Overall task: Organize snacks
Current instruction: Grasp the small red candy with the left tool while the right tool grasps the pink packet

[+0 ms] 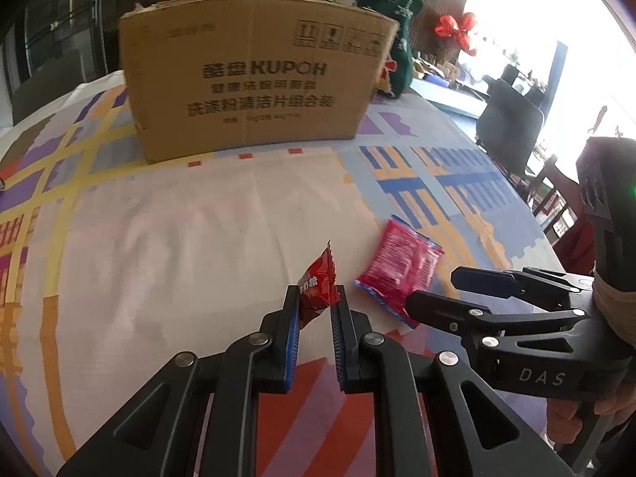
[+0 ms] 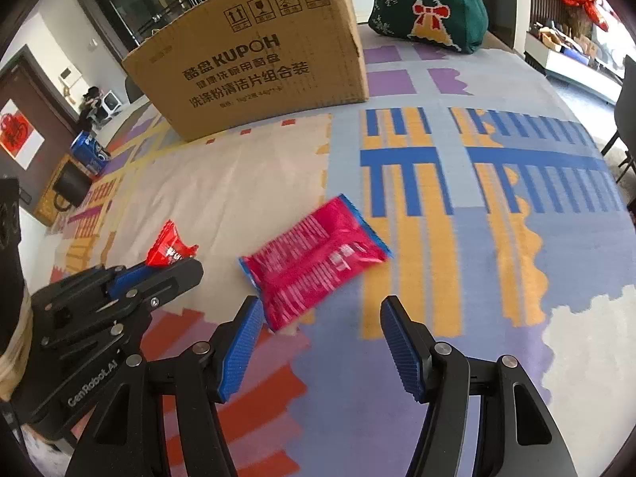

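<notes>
The left claw (image 1: 316,302) pinches a red candy (image 1: 318,286) above the desk (image 1: 198,218); the right claw (image 2: 320,320) stands spread just short of a pink snack packet (image 2: 314,262). Farther back sits a cardboard box (image 1: 254,75).

Hidden, cut off and blurred parts

The inside of the cardboard box (image 1: 254,75) cannot be seen from either view, and in the right wrist view its top is cut by the picture's edge. The small print on the pink snack packet (image 2: 314,262) is smeared by blur, and in the left wrist view the right gripper (image 1: 431,292) covers its near corner. The lower part of the red candy wrapper (image 1: 318,290) is hidden between the left gripper (image 1: 315,312) pads. The green bag (image 2: 431,4) is cut off above.
</notes>
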{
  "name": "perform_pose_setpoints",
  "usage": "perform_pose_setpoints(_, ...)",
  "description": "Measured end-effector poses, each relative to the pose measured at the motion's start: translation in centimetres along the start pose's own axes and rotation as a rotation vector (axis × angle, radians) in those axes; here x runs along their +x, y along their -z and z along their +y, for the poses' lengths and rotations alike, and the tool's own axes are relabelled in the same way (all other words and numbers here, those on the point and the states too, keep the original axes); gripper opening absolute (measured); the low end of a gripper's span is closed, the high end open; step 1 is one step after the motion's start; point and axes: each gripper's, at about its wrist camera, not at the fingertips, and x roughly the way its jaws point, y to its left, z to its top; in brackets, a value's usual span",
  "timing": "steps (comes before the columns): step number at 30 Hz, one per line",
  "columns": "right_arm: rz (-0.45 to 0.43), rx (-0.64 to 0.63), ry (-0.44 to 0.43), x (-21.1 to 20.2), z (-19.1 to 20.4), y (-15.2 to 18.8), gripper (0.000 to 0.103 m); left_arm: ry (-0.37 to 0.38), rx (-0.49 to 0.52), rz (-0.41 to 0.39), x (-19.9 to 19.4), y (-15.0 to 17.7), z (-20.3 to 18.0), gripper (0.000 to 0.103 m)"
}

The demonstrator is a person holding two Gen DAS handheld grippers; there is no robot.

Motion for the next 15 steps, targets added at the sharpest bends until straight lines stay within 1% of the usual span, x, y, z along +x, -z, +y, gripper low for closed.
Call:
perform_pose_setpoints(7,0.008,0.007,-0.005,1.3,1.4,-1.2,0.063,-0.012,-0.037,-0.017,-0.3,-0.2,1.5,0.016)
perform_pose_setpoints(15,-0.007,-0.033,0.032,2.6,2.8,-3.4,0.062,-0.030,-0.069,-0.029,-0.4,-0.4,2.9,0.016)
